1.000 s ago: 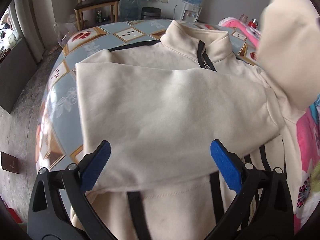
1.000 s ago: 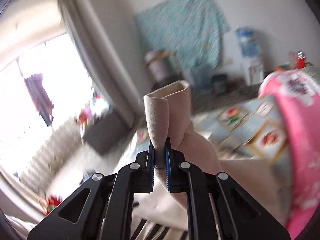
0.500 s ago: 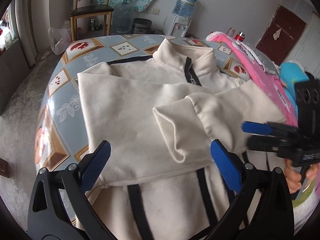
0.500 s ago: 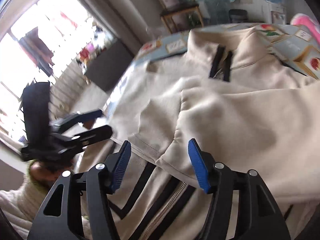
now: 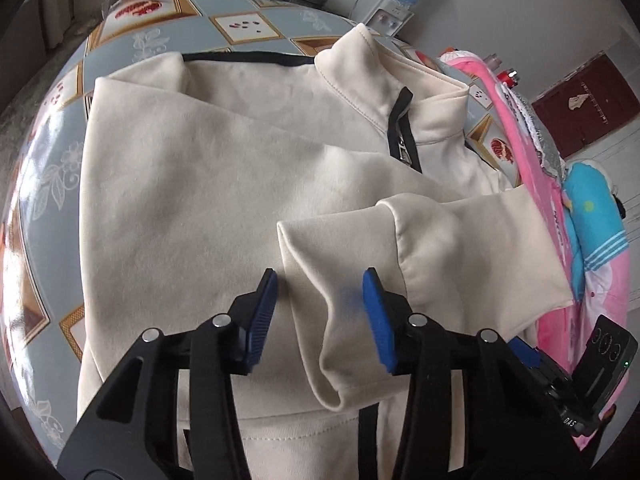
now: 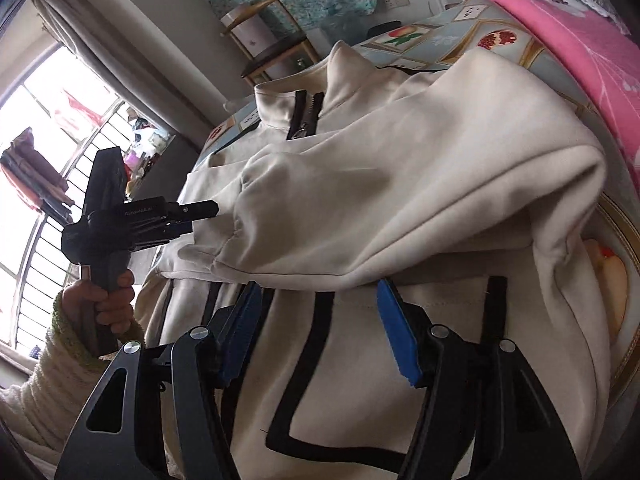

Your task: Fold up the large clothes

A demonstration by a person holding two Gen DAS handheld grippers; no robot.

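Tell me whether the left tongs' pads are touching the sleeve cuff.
Cannot tell. In the left wrist view the closing left tongs straddle the sleeve cuff; neither contact nor gap shows plainly.

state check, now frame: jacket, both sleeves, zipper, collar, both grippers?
jacket: flat on the table, front up
left sleeve: folded across the chest
right sleeve: folded across, cuff bunched
zipper: partly open at the neck
collar: standing up
left gripper: closing, cuff between the pads, not pinched yet
right gripper: open, empty, at the sleeve's lower edge
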